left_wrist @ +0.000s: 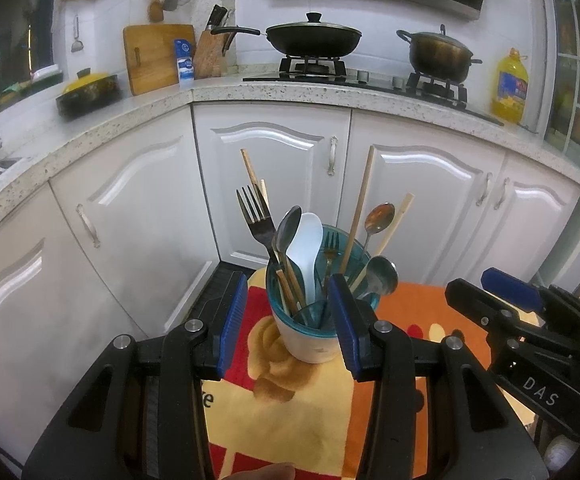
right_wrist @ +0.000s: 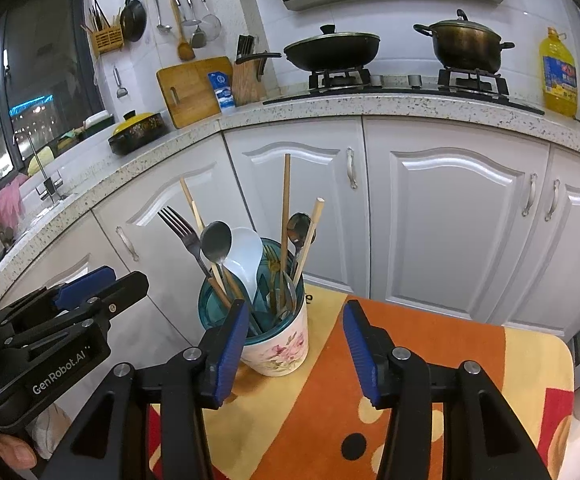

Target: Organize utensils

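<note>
A white floral utensil cup (left_wrist: 311, 342) (right_wrist: 280, 346) with a teal insert stands on a small table with an orange and yellow cloth (left_wrist: 286, 412) (right_wrist: 441, 344). It holds a dark fork (left_wrist: 254, 216) (right_wrist: 180, 226), metal spoons (left_wrist: 288, 226) (right_wrist: 215, 242), a white plastic spoon (left_wrist: 307, 246) (right_wrist: 246, 258), a small gold fork (left_wrist: 331, 246) and wooden chopsticks (left_wrist: 359, 210) (right_wrist: 286, 216). My left gripper (left_wrist: 288, 320) is open, its jaws on either side of the cup. My right gripper (right_wrist: 295, 354) is open and empty, just right of the cup.
White cabinet doors (left_wrist: 278, 184) (right_wrist: 453, 216) stand behind the table under a speckled counter (right_wrist: 369, 104). On the counter are a wok (left_wrist: 313, 38), a pot (left_wrist: 439, 54), an oil bottle (left_wrist: 510, 88), a knife block and a cutting board.
</note>
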Demonstrator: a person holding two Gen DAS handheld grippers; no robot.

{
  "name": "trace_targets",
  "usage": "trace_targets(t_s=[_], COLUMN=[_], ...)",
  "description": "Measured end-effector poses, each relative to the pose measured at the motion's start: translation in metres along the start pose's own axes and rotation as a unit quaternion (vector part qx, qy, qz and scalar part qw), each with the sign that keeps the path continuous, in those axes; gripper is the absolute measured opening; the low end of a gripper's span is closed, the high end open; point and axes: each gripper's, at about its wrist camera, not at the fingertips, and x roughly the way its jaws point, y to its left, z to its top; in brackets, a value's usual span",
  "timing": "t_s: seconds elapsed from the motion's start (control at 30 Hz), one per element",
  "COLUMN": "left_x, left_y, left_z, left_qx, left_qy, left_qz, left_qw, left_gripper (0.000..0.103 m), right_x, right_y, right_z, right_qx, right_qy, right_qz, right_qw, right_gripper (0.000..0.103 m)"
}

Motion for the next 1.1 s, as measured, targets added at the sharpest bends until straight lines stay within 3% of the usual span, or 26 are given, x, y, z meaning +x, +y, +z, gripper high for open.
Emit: trace_targets(t_s=[1.1], left_x=[0.0081], left_y=[0.0027], left_z=[-0.0056], left_qx=[-0.004], left_qy=[0.010], left_qz=[0.000], left_qw=[0.9999], left_gripper=[0.041], right_x=[0.0087], right_y=[0.0039], right_z=[-0.0028], right_qx=[-0.014], right_qy=[0.013], right_qz=[-0.002], right_qw=[1.000], right_gripper=[0.051])
